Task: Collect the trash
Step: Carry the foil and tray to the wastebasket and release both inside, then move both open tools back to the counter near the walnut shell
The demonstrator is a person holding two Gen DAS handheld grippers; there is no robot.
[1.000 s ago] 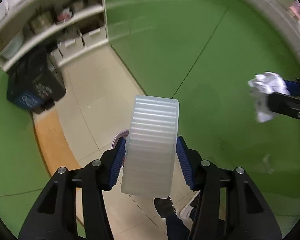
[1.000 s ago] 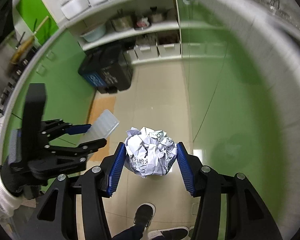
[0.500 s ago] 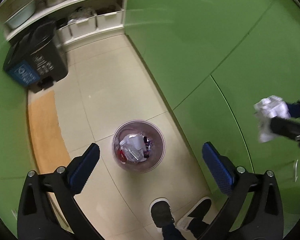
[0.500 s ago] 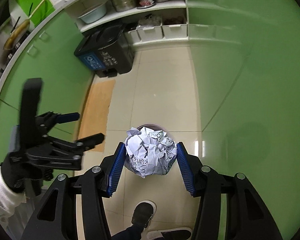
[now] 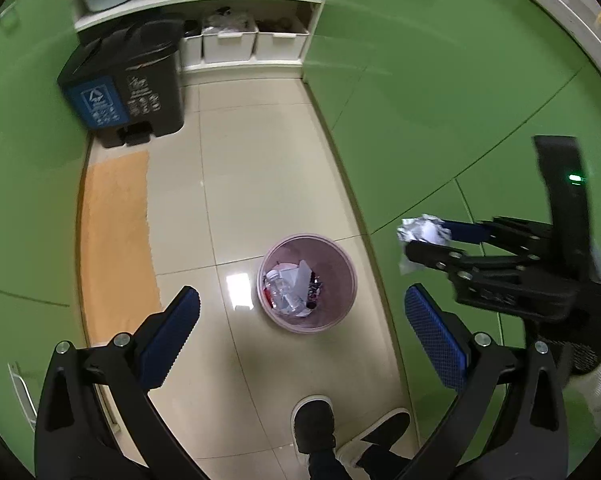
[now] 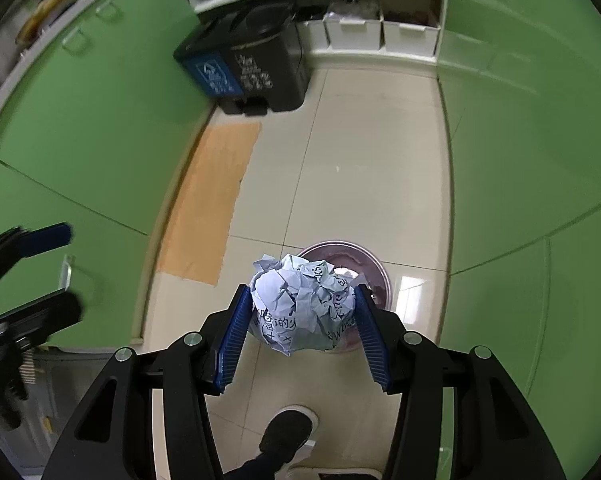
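An orange mat [image 5: 114, 240] lies on the tiled floor [image 5: 260, 168] along the left cabinets, with a black pedal bin [image 5: 128, 84] beyond it. The left tool [image 5: 300, 332] hangs above the floor with its jaws spread wide and nothing between them. Below it stands a pink wastebasket [image 5: 342, 264] holding a plastic bottle [image 5: 286, 292] and scraps. To the right, the right tool [image 6: 300, 332] is clamped on a ball of crumpled paper [image 6: 300, 304], held in the air over the near rim of the wastebasket. Green cabinet doors [image 5: 440, 80] close off the right side.
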